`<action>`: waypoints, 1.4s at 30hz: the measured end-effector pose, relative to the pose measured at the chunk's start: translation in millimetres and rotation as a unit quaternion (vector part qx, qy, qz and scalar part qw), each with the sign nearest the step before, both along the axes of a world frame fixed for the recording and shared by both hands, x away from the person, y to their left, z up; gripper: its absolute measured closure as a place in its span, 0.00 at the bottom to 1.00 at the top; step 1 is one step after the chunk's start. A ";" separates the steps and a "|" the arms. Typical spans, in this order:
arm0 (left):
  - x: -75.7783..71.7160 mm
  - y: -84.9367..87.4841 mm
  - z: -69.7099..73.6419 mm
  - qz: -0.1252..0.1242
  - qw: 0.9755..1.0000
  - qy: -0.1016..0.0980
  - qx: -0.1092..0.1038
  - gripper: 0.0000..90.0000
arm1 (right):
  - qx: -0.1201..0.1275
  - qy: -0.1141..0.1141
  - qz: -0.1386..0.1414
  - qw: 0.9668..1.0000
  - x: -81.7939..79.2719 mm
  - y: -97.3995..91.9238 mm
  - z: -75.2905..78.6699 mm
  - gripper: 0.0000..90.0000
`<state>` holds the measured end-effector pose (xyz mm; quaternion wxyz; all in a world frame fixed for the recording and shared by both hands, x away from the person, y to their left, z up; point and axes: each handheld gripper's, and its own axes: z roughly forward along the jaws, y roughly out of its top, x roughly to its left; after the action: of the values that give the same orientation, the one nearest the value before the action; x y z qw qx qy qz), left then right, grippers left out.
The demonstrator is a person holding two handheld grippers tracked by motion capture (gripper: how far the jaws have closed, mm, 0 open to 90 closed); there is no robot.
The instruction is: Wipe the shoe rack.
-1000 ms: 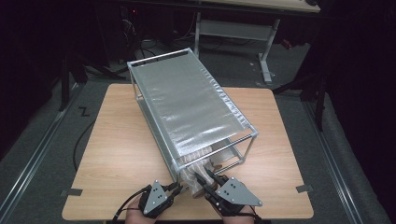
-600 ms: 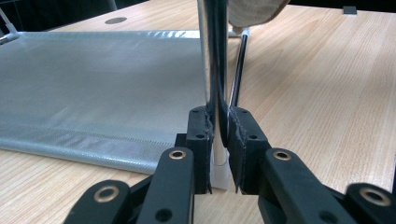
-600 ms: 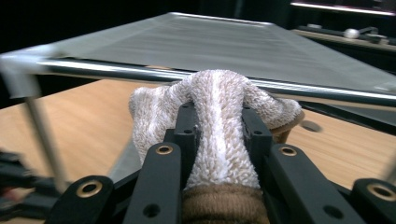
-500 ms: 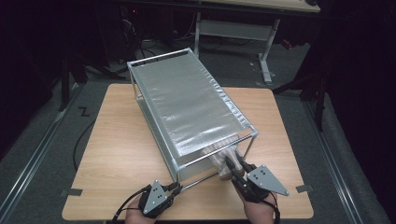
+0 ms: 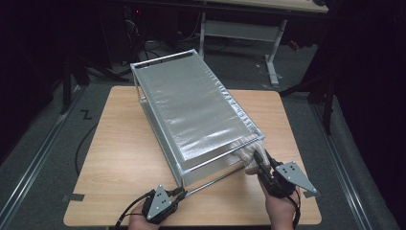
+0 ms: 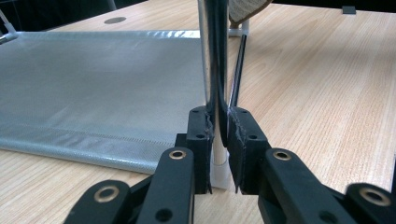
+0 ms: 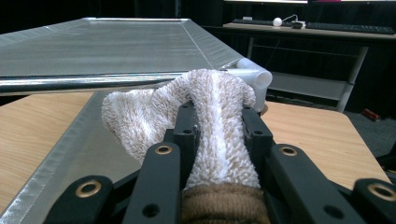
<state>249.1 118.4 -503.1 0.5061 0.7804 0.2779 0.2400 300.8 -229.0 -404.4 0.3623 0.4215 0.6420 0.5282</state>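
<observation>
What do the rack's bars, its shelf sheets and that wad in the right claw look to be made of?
Bars: probably polished metal; they give mirror-like reflections. The white corner joint looks like plastic, matt and smooth.
Shelf sheets: apparently a silvery woven or mesh fabric; a fine grain and a stitched hem show.
Wad: terry cloth, cream, looped pile, with a brown knitted cuff; possibly a sock.

left gripper (image 5: 179, 193): black two-jaw body, grey three-cornered plate with dark holes on top, black cable trailing off the table's near edge | right gripper (image 5: 258, 158): same build, black cable at the wrist | jaws: black links, brass-ringed pivots, small screws, scuffed pads
</observation>
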 end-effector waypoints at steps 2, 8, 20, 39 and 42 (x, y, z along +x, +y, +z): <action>-0.2 -0.1 -0.1 0.001 1.000 0.000 0.000 0.88 | 0.000 0.000 0.000 1.000 -0.2 0.5 0.3 0.81; -0.3 -0.1 -0.1 0.001 1.000 0.000 0.000 0.88 | -0.003 -0.001 -0.001 1.000 0.0 0.1 0.5 0.81; -0.1 -0.2 0.0 -0.002 1.000 -0.001 0.001 0.88 | -0.003 0.000 -0.002 1.000 1.0 -0.8 0.2 0.81; 0.8 -0.5 0.0 -0.002 1.000 0.000 0.001 0.88 | -0.032 -0.014 0.105 0.994 -27.9 54.8 2.6 0.81; 0.8 -0.6 0.0 -0.002 1.000 0.000 0.001 0.88 | -0.035 -0.014 0.124 0.992 -33.1 65.0 2.3 0.81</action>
<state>249.9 117.8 -503.1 0.5060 0.7812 0.2761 0.2397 267.7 -164.0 -402.1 0.3170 0.3182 0.7023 0.5523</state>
